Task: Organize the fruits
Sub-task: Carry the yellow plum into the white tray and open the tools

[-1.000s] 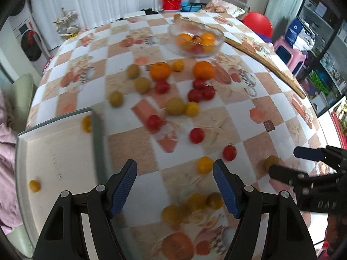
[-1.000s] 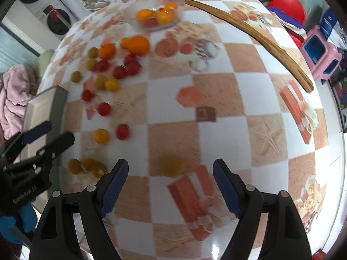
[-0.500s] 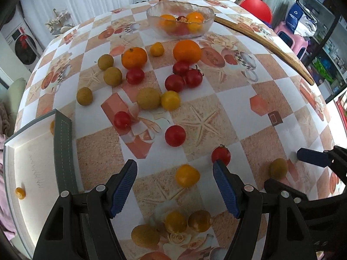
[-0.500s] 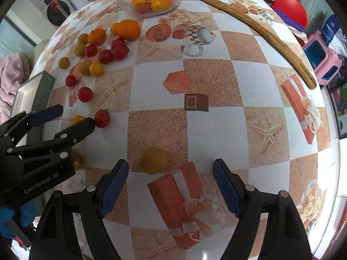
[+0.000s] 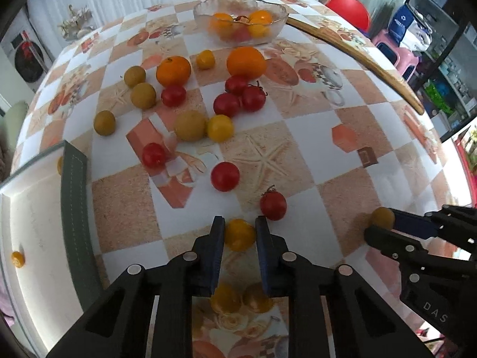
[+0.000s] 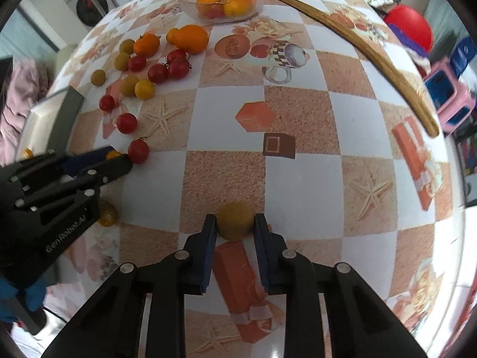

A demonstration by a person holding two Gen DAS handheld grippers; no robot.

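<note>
**Left wrist view: both grippers on fruit**

Left gripper [image 5: 238, 229] is clamped on a yellow cherry tomato [image 5: 239, 234] on the table [image 5: 298, 137]. Right gripper [image 6: 233, 223], jaws closing, grips an olive-yellow fruit [image 6: 234, 220]. Glass bowl [image 5: 240, 21] lies far ahead; tray [image 5: 32, 226] to the left.

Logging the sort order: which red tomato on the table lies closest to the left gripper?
The stemmed red tomato, just beyond the left gripper and its clamped yellow tomato; the other reds lie farther up the table.
</note>
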